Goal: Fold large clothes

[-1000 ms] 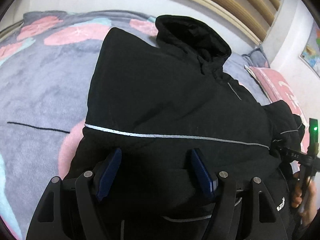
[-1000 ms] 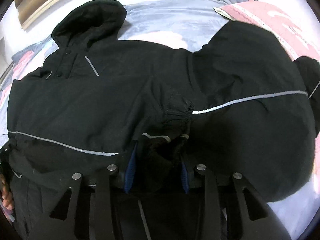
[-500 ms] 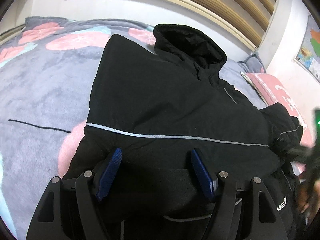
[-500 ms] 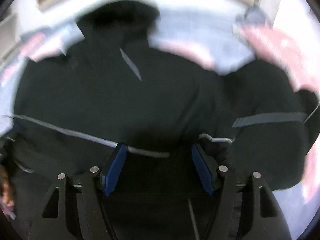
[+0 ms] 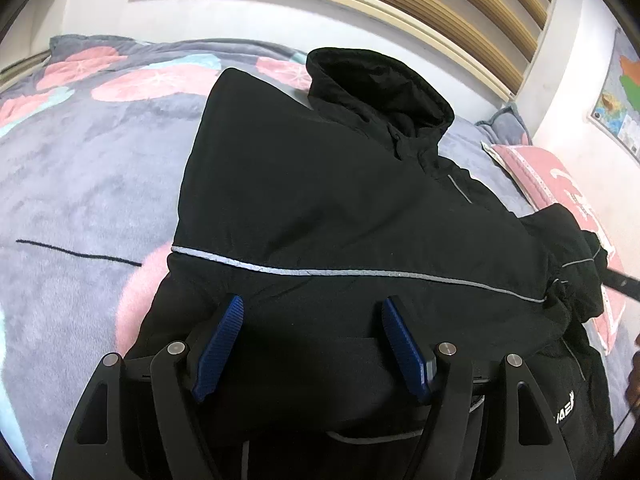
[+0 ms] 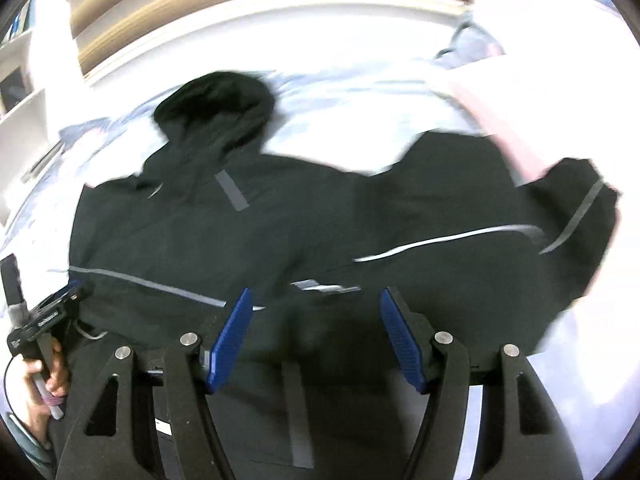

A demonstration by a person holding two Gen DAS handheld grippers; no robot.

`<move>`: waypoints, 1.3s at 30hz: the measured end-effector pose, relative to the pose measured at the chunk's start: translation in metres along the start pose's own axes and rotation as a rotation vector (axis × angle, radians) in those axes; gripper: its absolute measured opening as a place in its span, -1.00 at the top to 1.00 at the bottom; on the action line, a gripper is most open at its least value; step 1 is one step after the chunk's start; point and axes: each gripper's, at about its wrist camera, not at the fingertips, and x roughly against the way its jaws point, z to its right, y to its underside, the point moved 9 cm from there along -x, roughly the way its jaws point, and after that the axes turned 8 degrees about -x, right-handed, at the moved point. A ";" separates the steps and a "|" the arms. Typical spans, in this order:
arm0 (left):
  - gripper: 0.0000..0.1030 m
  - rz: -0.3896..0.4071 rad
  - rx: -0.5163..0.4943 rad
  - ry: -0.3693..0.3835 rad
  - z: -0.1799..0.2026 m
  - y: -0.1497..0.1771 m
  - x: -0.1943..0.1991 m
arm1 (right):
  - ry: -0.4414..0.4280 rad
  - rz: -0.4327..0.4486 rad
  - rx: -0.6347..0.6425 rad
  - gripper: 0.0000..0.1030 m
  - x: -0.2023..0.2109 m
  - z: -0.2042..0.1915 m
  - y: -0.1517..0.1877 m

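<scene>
Folding the sleeves in looks like the step in hand, to judge by how the jacket (image 5: 340, 208) lies: spread on the blanket (image 5: 80, 184), hood (image 5: 380, 84) at twelve o'clock in the left wrist view, hem toward six.

At nine o'clock the blanket lies bare except for a thin dark cord (image 5: 76, 254). The jacket's left side already lies doubled over the body, giving a straight folded edge from eleven down to eight, with a reflective stripe (image 5: 320, 270) crossing the body from nine toward three. The left gripper (image 5: 312, 340) hangs over the lower body at six, jaws wide, blue pads clear of the cloth and nothing between them.

Toward three o'clock the right sleeve (image 5: 568, 248) lies bunched at the jacket's edge, beside a pink pillow (image 5: 552, 172).

The right wrist view is blurred. At eight o'clock a hand (image 6: 44, 372) holds the other tool's handle. The hood (image 6: 216, 108) is at eleven, and the sleeve (image 6: 500, 220) runs out to three, its cuff near the centre stripe. The right gripper (image 6: 316, 336) is over the jacket's middle at six, jaws set well apart and empty.

That sleeve seems only partly laid in, with a hump at two to three o'clock. The next move probably calls for flattening it onto the body, or taking the hem at six with both grippers and carrying it up toward the hood. Either way each gripper must come down to the cloth and pinch all layers together, since the padded fabric is thick and likely to slip or spring back.
</scene>
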 end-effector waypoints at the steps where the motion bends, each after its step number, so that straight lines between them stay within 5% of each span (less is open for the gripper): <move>1: -0.42 0.000 -0.001 0.000 0.000 0.000 0.000 | 0.031 0.011 -0.004 -0.33 0.007 0.017 -0.003; 10: -0.46 -0.017 -0.038 -0.047 0.003 0.001 -0.006 | 0.215 0.103 -0.198 -0.39 0.037 0.212 -0.046; 15: -0.48 -0.023 -0.059 -0.072 0.004 0.001 -0.010 | 0.243 0.115 -0.303 -0.42 0.030 0.286 -0.071; 20: -0.49 -0.026 -0.062 -0.076 0.004 0.001 -0.012 | 0.267 0.085 -0.327 -0.42 0.000 0.318 -0.081; 26: -0.51 -0.032 -0.078 -0.095 0.005 0.001 -0.015 | 0.192 0.059 -0.391 -0.42 -0.039 0.329 -0.089; 27: -0.51 -0.033 -0.080 -0.098 0.005 0.001 -0.015 | 0.185 0.062 -0.384 -0.18 -0.043 0.325 -0.090; 28: -0.51 -0.038 -0.084 -0.104 0.005 0.001 -0.015 | 0.165 0.059 -0.367 0.30 -0.046 0.319 -0.091; 29: -0.51 -0.047 -0.089 -0.120 0.006 0.000 -0.015 | 0.157 0.049 -0.350 0.44 -0.045 0.311 -0.088; 32: -0.51 -0.073 -0.148 -0.210 0.017 -0.008 -0.009 | 0.200 0.087 -0.235 0.61 -0.018 0.290 -0.085; 36: -0.50 0.027 -0.196 -0.070 0.084 -0.035 0.024 | 0.342 0.221 -0.138 0.64 0.057 0.302 -0.089; 39: -0.50 0.022 -0.231 0.008 0.138 -0.049 0.024 | 0.418 0.263 -0.204 0.65 0.094 0.343 -0.092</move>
